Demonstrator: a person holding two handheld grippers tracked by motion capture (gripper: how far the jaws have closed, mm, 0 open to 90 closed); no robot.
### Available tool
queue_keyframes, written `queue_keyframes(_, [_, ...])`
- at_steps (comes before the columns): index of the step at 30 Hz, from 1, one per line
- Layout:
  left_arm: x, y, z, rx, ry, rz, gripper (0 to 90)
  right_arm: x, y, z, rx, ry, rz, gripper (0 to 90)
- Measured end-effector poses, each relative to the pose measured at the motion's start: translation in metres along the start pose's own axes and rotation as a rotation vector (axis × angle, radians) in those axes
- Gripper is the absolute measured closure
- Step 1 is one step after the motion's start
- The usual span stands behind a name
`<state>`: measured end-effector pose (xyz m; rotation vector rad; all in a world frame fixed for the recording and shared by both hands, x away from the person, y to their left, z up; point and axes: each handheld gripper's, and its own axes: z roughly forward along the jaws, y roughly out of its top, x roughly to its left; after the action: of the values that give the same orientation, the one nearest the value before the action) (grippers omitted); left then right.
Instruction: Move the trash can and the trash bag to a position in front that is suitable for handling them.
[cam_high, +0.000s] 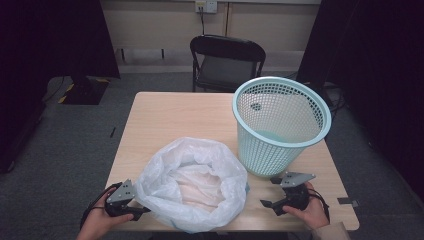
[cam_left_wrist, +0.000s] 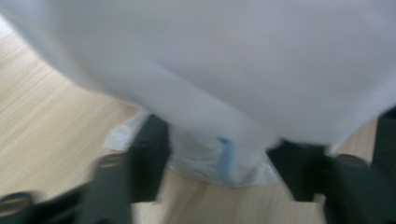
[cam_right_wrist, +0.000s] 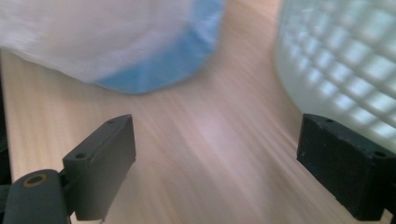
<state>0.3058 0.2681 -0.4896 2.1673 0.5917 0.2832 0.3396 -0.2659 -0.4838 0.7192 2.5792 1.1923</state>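
A translucent white plastic bag (cam_high: 192, 185), puffed open with its mouth facing up, sits on the near half of the pale wooden bench (cam_high: 165, 120). A bit of blue shows at the bag's base on the side facing the right hand. Just beside it, to the right and a little farther back, stands a light turquoise plastic mesh basket (cam_high: 280, 125), upright, its round rim open to the ceiling.

The left tool (cam_high: 142, 211) sits at the bag's lower left edge. In the left gripper view, a low fold of the bag (cam_left_wrist: 219, 161) lies between its two black jaws, which stand partly closed; the picture is blurred, and I cannot tell whether the pads press on the film.

The right tool (cam_high: 267, 192) hovers over bare bench between bag and basket, jaws spread wide with nothing between them. In the right gripper view, the bag (cam_right_wrist: 93, 37) lies ahead on one side and the basket's wall (cam_right_wrist: 345, 60) on the other.

A black folding chair (cam_high: 225, 62) stands beyond the bench's far edge.
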Motion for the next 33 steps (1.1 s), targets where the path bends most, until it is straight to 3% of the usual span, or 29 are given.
queue_keyframes(5, [0.002, 0.002, 0.002, 0.000, -0.023, 0.011, 63.4, 0.010, 0.009, 0.012, -0.048, 0.062, -0.017, 10.8])
queue_keyframes(15, [0.001, 0.006, 0.003, -0.008, -0.056, 0.022, 72.0, 0.013, 0.024, 0.029, -0.087, 0.106, -0.056, 10.6])
queue_keyframes(18, [0.001, 0.007, 0.004, -0.012, -0.061, 0.013, 73.3, 0.012, 0.027, 0.036, -0.094, 0.143, -0.060, 11.1])
queue_keyframes(21, [0.000, 0.008, 0.005, -0.012, -0.072, 0.014, 75.6, 0.015, 0.031, 0.042, -0.084, 0.164, -0.086, 21.1])
queue_keyframes(23, [0.000, 0.009, 0.005, 0.001, -0.072, 0.017, 77.7, 0.017, 0.032, 0.044, -0.077, 0.178, -0.099, 37.4])
queue_keyframes(25, [-0.001, 0.010, 0.006, 0.003, -0.076, 0.023, 78.9, 0.020, 0.033, 0.046, -0.061, 0.182, -0.118, 46.4])
queue_keyframes(30, [-0.003, 0.013, 0.006, 0.011, -0.083, 0.009, 80.9, 0.019, 0.034, 0.045, -0.041, 0.186, -0.095, 78.8])
queue_keyframes(33, [-0.004, 0.012, 0.004, 0.011, -0.082, 0.008, 81.5, 0.016, 0.033, 0.043, -0.041, 0.208, -0.061, 88.1])
